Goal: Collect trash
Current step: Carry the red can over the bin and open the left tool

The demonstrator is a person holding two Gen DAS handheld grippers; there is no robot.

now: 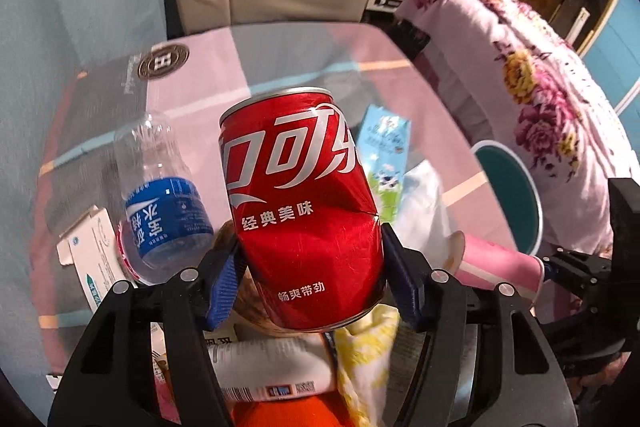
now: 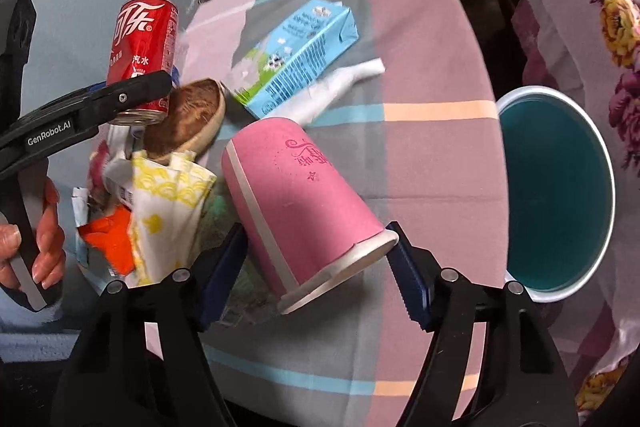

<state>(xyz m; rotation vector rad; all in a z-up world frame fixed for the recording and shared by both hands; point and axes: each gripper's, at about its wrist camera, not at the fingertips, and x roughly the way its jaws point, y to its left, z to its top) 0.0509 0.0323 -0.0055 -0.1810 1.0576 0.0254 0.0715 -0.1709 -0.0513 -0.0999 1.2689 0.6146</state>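
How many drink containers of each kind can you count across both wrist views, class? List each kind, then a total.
Red soda can: 1
Clear plastic water bottle: 1
Pink paper cup: 1
Blue milk carton: 1
Total: 4

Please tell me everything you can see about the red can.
The red can is a small metal soda can with white Chinese lettering. Its side is dented, with a sharp crease on the right. The left gripper holds it by the lower body, a blue pad pressing each side. It is lifted clear of the table, leaning slightly, above the pile of wrappers and the brown bowl. Its rims look silver; whether it is opened cannot be seen.
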